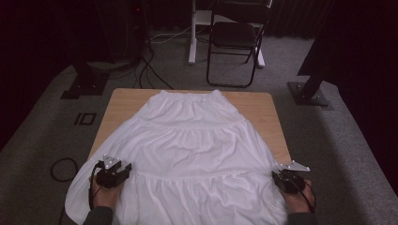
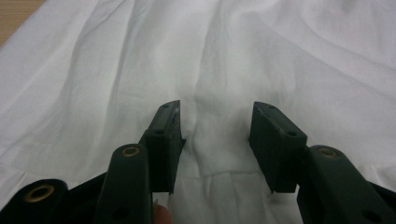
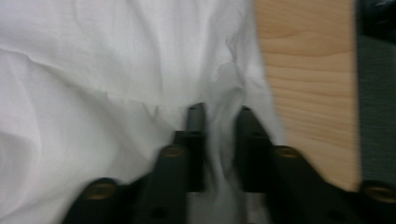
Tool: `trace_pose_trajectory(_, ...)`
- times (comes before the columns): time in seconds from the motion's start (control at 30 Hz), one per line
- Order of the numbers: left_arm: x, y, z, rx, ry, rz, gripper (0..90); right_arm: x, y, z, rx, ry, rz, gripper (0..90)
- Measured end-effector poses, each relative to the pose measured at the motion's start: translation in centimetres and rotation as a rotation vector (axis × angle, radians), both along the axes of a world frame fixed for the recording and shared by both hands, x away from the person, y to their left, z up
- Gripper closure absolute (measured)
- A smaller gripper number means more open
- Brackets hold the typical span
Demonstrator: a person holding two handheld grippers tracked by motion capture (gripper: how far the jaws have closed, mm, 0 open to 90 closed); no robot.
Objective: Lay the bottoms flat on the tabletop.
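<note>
High view: a white tiered skirt (image 1: 187, 150) lies spread flat over the wooden worktop (image 1: 267, 105), waistband at the far edge, wide hem hanging off the near edge toward the person. The left hand-held gripper (image 1: 123, 172) sits on the skirt's left side near the lowest tier seam, and the right hand-held gripper (image 1: 278, 178) sits at the skirt's right edge, close to the worktop's near right corner.

In the left gripper view, the left hand-held gripper (image 2: 215, 140) stands spread, with a low ridge of cloth rising between the pads but not squeezed; the fabric looks loose there. In the right gripper view, blurred by motion, the right hand-held gripper (image 3: 219, 140) has its jaws drawn close on a raised fold of the skirt (image 3: 116, 70) at its side edge, bare worktop (image 3: 308, 93) just beside it; it looks pinched, though the blur leaves the contact slightly uncertain.

The step in hand seems to be taking hold of both side edges at the lower tier, likely to begin a fold. The right side appears secured; the next move calls for the left jaws to close on their ridge of cloth, catching enough layers to hold, before both hands lift together.
</note>
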State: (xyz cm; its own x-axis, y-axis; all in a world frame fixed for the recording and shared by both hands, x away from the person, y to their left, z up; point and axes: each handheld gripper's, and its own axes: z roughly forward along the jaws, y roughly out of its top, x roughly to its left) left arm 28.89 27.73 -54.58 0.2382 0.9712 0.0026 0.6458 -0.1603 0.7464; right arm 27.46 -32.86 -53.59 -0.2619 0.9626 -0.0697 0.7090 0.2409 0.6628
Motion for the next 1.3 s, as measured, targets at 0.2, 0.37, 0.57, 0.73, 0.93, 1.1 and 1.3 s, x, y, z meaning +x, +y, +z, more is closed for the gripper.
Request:
trace_pose_trajectory(0.2, 0.5, -0.1, 0.0, 0.007, 0.000, -0.011, 55.1, 0.2, -1.6, 1.0, -0.052, -0.030, -0.078, 85.5)
trace_pose_trajectory(0.37, 1.0, -0.6, 0.0, 0.010, -0.002, -0.022, 55.0, -0.4, -3.5, 2.2, -0.001, -0.075, -0.149, 71.7)
trace_pose_trajectory(0.57, 1.1, -0.6, 0.0, 0.011, 0.000, -0.021, 54.9, -4.2, -3.3, 3.1, 0.057, -0.124, -0.064, 52.4)
trace_pose_trajectory(0.73, 1.2, -0.5, 0.0, 0.010, 0.000, -0.019, 54.8, -6.3, -2.4, 2.5, 0.086, -0.117, -0.012, 47.5)
trace_pose_trajectory(0.93, 1.4, -0.6, 0.0, 0.004, -0.001, -0.014, 54.8, -6.5, -1.6, 0.9, 0.064, -0.054, -0.004, 45.7)
trace_pose_trajectory(1.1, 1.4, -0.6, 0.0, 0.007, -0.001, -0.016, 54.8, -6.3, -1.5, 0.6, 0.027, -0.006, -0.006, 72.6)
trace_pose_trajectory(1.3, 1.4, -0.6, 0.0, 0.007, -0.001, -0.016, 54.8, -6.6, -2.9, 1.4, -0.046, -0.022, -0.126, 86.4)
